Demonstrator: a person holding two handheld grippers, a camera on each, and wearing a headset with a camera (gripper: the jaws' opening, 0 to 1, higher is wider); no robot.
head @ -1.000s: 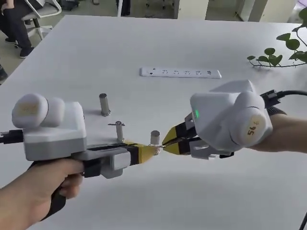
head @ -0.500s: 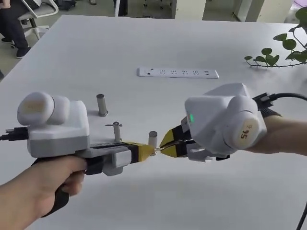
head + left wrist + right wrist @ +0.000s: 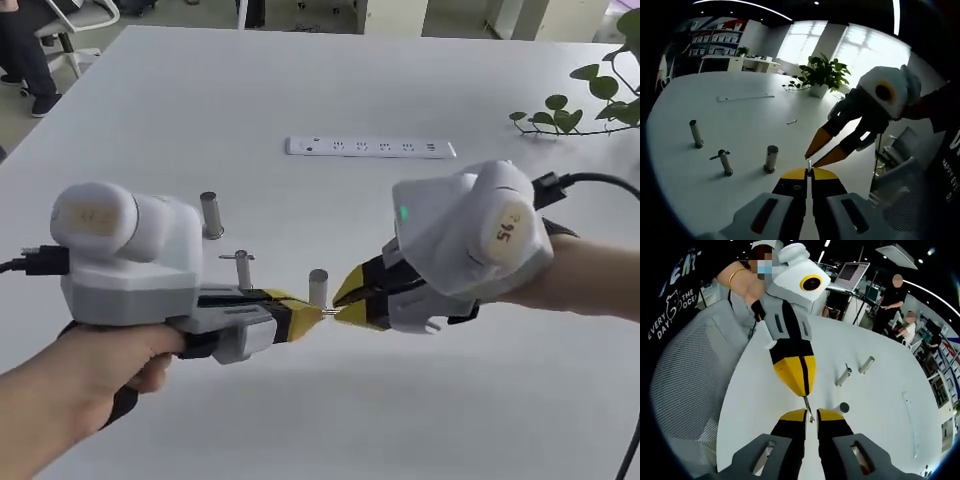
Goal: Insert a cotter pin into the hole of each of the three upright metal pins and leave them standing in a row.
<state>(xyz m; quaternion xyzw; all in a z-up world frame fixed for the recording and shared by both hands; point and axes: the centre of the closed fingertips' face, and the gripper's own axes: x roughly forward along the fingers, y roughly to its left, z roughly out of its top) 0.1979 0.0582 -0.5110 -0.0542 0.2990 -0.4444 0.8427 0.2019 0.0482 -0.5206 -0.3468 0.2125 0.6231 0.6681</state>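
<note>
Left hand-held gripper (image 3: 810, 173) is pressed together on a cotter pin (image 3: 810, 163), held off the desk (image 3: 180, 110) just beside the nearest upright pin (image 3: 319, 287). Right hand-held gripper (image 3: 811, 416) is slightly spread, jaws either side of the cotter pin's free end. Middle pin (image 3: 241, 270) carries a second cotter pin (image 3: 719, 155). Far pin (image 3: 210, 214) stands upright.

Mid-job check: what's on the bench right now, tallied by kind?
Upright metal pins: 3
Cotter pins: 2 (one through the middle pin, one pinched in the left tool)
Small loose metal piece, too small to identify: 1
Power strip: 1
Potted plant: 1
Total: 8
</note>
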